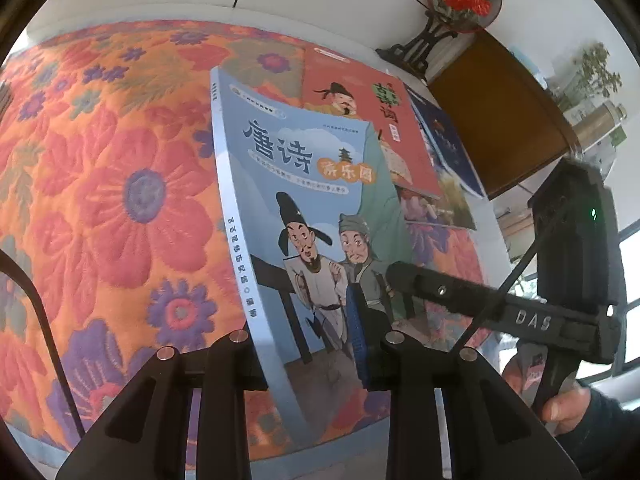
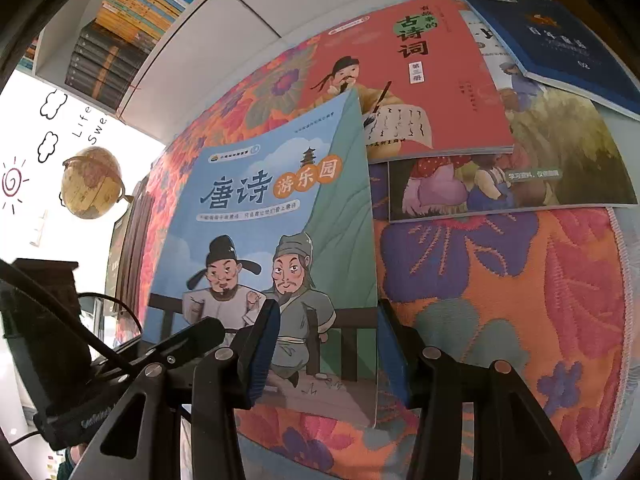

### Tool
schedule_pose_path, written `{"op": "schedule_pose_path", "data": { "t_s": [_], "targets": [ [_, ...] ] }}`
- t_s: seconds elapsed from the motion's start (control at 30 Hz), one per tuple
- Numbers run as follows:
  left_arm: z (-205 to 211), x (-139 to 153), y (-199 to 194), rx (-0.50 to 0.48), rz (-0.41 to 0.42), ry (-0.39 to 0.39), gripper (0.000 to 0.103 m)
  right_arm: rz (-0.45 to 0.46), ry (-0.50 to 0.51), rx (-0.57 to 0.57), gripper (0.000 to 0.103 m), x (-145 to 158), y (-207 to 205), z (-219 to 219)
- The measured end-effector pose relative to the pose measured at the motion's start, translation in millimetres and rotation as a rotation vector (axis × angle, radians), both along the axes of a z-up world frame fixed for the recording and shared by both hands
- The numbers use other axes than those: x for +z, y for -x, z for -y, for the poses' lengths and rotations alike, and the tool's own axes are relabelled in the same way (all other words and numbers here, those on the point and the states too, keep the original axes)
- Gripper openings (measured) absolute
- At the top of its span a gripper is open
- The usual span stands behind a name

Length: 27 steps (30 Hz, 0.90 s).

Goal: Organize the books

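Note:
A light blue book (image 1: 288, 208) with two cartoon men on its cover is tilted up off the floral cloth (image 1: 112, 184). My left gripper (image 1: 308, 360) is shut on its lower spine edge. My right gripper (image 2: 328, 356) is open, its fingers either side of the book's lower right corner (image 2: 280, 240), the right finger off the book's edge. A red book (image 2: 412, 76), a picture book (image 2: 520, 176) and a dark blue book (image 2: 560, 44) lie overlapped on the cloth behind. The right gripper (image 1: 404, 276) shows in the left view, over the cover.
A round fan ornament on a black stand (image 1: 460, 0) and a brown wooden box (image 1: 496, 116) stand at the back. A shelf of stacked books (image 2: 128, 28), a globe (image 2: 92, 182) and upright books (image 2: 132, 240) are to the left.

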<state>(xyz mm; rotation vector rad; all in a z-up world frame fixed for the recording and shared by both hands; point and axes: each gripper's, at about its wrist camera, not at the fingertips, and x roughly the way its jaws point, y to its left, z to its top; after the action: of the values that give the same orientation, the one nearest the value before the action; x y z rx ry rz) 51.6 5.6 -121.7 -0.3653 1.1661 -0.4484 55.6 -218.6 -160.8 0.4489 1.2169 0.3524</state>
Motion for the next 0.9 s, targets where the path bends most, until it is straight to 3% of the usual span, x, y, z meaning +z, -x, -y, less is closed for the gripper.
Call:
{"op": "schedule_pose_path", "data": {
  "t_s": [0.07, 0.13, 0.2, 0.3, 0.4, 0.47, 0.53, 0.57, 0.67, 0.8, 0.9],
  "targets": [
    [-8.8, -2.2, -3.3, 0.027, -0.041, 0.109, 0.025, -0.008, -0.005, -0.008, 0.048, 0.3, 1.1, 4.4],
    [-27.4, -3.2, -6.6, 0.073, -0.098, 0.340, 0.025, -0.026, -0.010, -0.013, 0.051, 1.1, 1.9, 10.1],
    [-36.2, -2.2, -9.0, 0.093, -0.125, 0.466, 0.023, -0.059, -0.074, -0.019, 0.060, 0.9, 0.9, 15.8],
    [-41.1, -4.8, -12.7, 0.119, -0.159, 0.577, 0.023, -0.122, -0.226, -0.055, 0.074, -3.9, 0.9, 28.3],
    [-43.3, -9.0, -12.0, 0.137, -0.185, 0.644, 0.023, -0.176, -0.389, -0.100, 0.075, -17.9, 4.5, 41.7],
    [-40.1, -9.8, -11.1, 0.122, -0.197, 0.622, 0.023, -0.186, -0.461, -0.128, 0.074, -24.1, 7.8, 48.6],
    [-38.2, -13.6, -10.2, 0.121, -0.218, 0.595, 0.023, -0.164, -0.493, -0.144, 0.061, -23.6, 10.7, 54.9],
    [-35.1, -15.5, -8.7, 0.122, -0.225, 0.529, 0.023, -0.149, -0.480, -0.144, 0.056, -21.0, 12.0, 55.7],
    [-24.3, -13.3, -6.1, 0.103, -0.206, 0.307, 0.025, -0.080, -0.393, -0.099, 0.026, -7.9, 16.3, 53.1],
    [3.5, 1.6, 9.6, 0.032, -0.120, 0.028, 0.026, 0.039, -0.126, 0.054, 0.018, 17.9, 27.2, 23.2],
    [28.0, 15.8, 29.7, -0.034, -0.030, -0.172, 0.026, 0.129, 0.090, 0.185, 0.018, 28.3, 48.8, -8.1]
  ]
}}
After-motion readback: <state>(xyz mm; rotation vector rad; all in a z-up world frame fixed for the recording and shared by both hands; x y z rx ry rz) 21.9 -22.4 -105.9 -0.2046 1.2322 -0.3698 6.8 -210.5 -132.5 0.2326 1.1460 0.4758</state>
